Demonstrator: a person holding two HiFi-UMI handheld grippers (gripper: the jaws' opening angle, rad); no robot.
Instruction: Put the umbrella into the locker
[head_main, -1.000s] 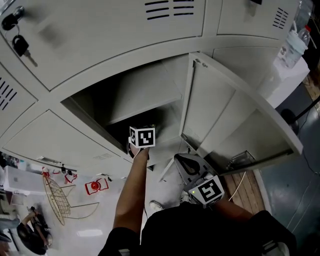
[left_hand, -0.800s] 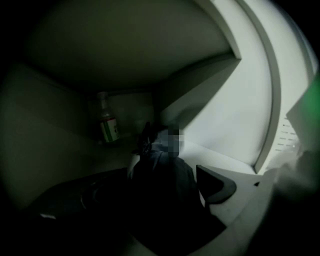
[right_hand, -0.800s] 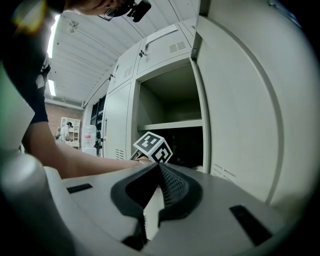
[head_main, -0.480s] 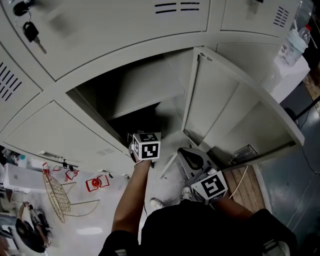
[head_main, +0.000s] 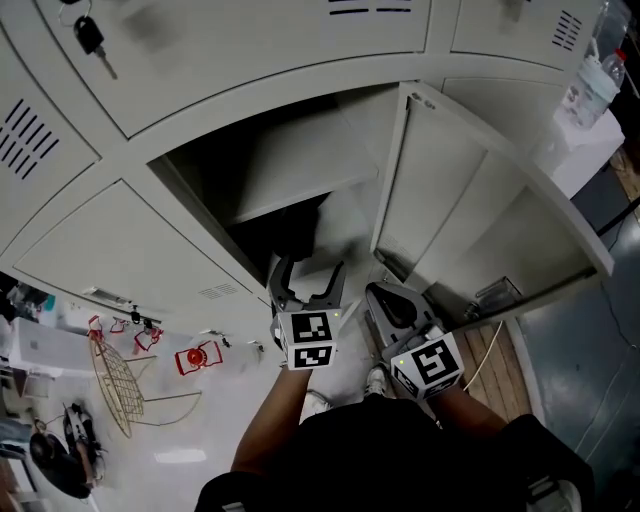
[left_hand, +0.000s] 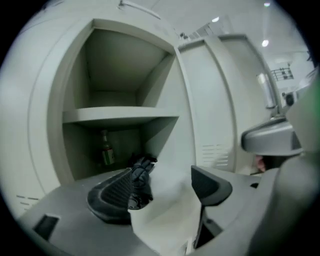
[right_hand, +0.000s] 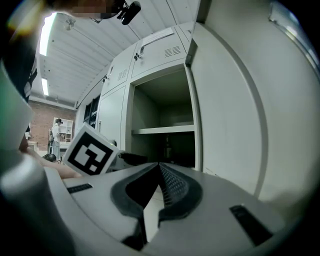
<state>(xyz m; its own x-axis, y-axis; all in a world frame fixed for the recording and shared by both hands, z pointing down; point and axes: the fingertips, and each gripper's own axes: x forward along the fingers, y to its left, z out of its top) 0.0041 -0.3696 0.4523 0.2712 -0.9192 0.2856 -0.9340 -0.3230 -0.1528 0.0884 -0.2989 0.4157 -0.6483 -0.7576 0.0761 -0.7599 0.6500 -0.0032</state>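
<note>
The dark folded umbrella (left_hand: 141, 175) lies on the floor of the open locker's lower compartment (head_main: 290, 235), beside a green bottle (left_hand: 106, 150). My left gripper (head_main: 308, 272) (left_hand: 162, 187) hovers just outside the locker's mouth, short of the umbrella. Its jaws are closing with nothing between them, and they still stand wide apart. The left pad (left_hand: 115, 192) hides part of the umbrella. My right gripper (head_main: 385, 298) (right_hand: 159, 167) is shut and empty, low beside the door's inner face.
The locker door (head_main: 470, 220) swings out to the right. A shelf (left_hand: 120, 114) splits the locker. Keys (head_main: 90, 35) hang from an upper-left door. A water bottle (head_main: 590, 80) stands on a white table, far right. A wire rack (head_main: 115, 390) lies on the floor, left.
My left gripper has drawn back out of the lower compartment toward me and a little to the right, and its open jaws now show. The right gripper has stayed put.
</note>
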